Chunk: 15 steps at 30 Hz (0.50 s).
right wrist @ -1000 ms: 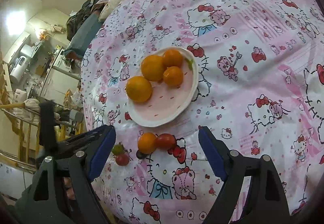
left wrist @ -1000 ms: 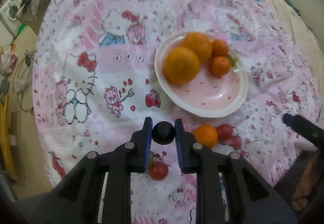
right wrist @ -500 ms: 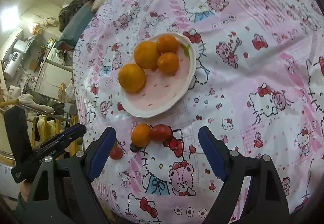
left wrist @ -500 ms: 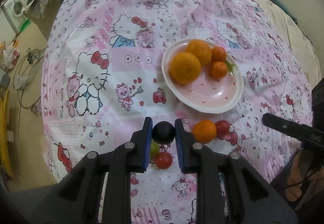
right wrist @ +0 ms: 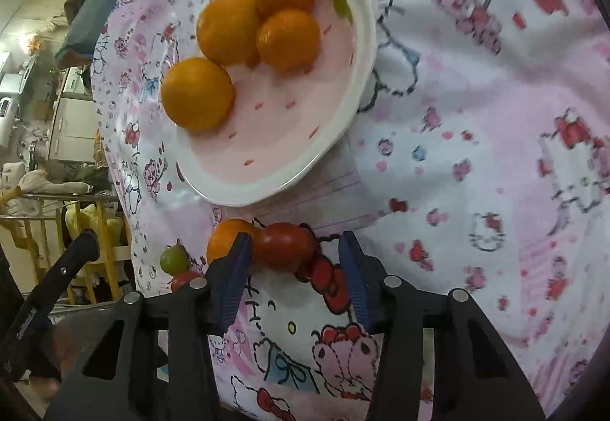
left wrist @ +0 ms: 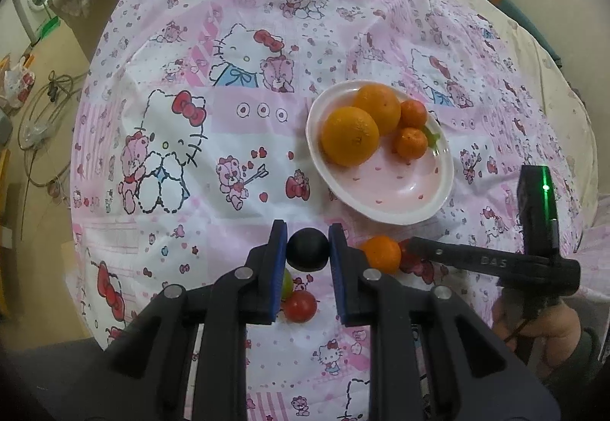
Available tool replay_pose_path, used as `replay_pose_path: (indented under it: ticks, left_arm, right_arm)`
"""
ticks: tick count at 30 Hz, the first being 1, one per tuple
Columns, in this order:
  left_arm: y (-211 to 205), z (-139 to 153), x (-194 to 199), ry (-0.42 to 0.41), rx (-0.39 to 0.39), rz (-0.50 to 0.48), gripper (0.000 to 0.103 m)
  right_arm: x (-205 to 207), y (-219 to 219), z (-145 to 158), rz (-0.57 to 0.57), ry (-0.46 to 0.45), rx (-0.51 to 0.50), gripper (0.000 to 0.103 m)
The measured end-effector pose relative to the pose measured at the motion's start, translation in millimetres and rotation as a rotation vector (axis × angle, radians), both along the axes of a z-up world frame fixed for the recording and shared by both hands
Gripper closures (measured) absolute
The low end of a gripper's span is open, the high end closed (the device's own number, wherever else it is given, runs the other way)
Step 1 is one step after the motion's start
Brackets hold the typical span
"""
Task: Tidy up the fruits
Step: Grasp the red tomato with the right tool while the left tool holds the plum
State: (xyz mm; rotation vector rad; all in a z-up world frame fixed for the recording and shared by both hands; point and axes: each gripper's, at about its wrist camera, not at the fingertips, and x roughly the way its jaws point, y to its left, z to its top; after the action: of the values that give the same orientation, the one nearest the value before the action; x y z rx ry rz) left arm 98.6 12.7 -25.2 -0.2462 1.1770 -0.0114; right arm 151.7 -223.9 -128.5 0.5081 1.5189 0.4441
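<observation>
My left gripper (left wrist: 308, 249) is shut on a dark round fruit (left wrist: 307, 248) and holds it above the cloth, short of the pink plate (left wrist: 404, 213). The plate holds two oranges (left wrist: 350, 141) and two small tangerines (left wrist: 410, 143). On the cloth lie a tangerine (left wrist: 381, 253), a red tomato (left wrist: 300, 306) and a green fruit (left wrist: 286, 282). My right gripper (right wrist: 295, 268) is open, low over the cloth, its jaws on either side of a red tomato (right wrist: 286, 245). The tangerine (right wrist: 225, 240) touches that tomato's left side.
A pink cartoon-print cloth (left wrist: 190, 139) covers the round table. The table's edge drops off at the left to a floor with cables (left wrist: 42, 104). The right gripper's body (left wrist: 495, 261) reaches in from the right in the left wrist view.
My right gripper dropped and moved in toward the red tomato, and its jaws narrowed around it. My left gripper rose and pulled back with the dark fruit still in it.
</observation>
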Motion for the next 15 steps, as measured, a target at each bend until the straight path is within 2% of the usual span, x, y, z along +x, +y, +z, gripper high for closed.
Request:
replay_pose_path:
  ticks: [6,7,8,9,15]
  left_arm:
    - [-3.6,-1.2,1.2,0.004,-0.005,-0.008,0.085]
    - [-3.8,-1.5,1.2,0.005,-0.005,-0.008,0.085]
    - [-4.0,-1.8,1.4,0.004,-0.002,-0.008,0.085]
    - [-3.7,-1.5,1.2,0.003,0.000,-0.007,0.085]
    - [-1.2,-7.8,2.0,0.016,0.018,0.004,0.085]
  right_arm:
    - [0.8,5.1,-8.1,-0.013,0.005,0.001,0.054]
    - [0.3,5.6,-8.1,-0.011,0.002,-0.001,0.055]
    - [-0.4,5.4,-7.5,-0.009,-0.003,-0.013,0.063]
    - [-0.7,3.9,-8.5,-0.007,0.004,-0.013,0.065]
    - [-5.0,3.6,-4.8,0.012,-0.012,-0.006,0.066]
